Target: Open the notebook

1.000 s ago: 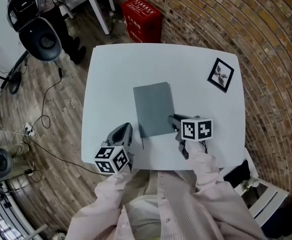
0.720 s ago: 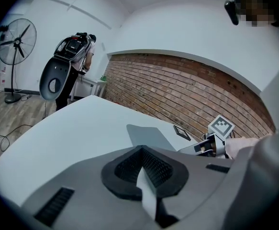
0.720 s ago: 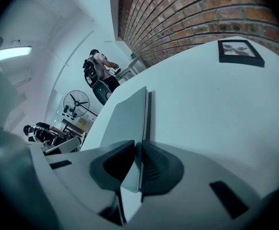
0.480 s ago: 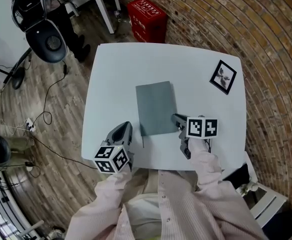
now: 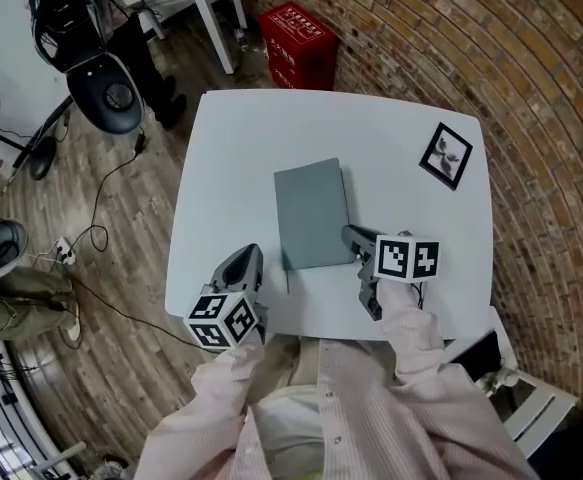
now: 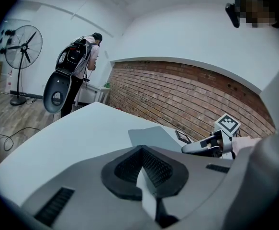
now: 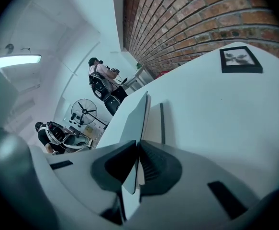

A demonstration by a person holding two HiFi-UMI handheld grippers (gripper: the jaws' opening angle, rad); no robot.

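The grey notebook (image 5: 313, 213) lies near the middle of the white surface (image 5: 231, 158). Its near right corner is between the fingers of the right gripper (image 5: 350, 236), which are closing, narrow, on the thin edge of the cover (image 7: 138, 128). The left gripper (image 5: 248, 259) is near the notebook's near left corner, its fingers together with nothing between them. A framed picture (image 5: 441, 151) lies well apart, toward the surface's far right corner

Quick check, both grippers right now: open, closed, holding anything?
Left gripper: closed, nothing between the jaws.
Right gripper: jaws closing on the notebook cover's edge, which is raised.
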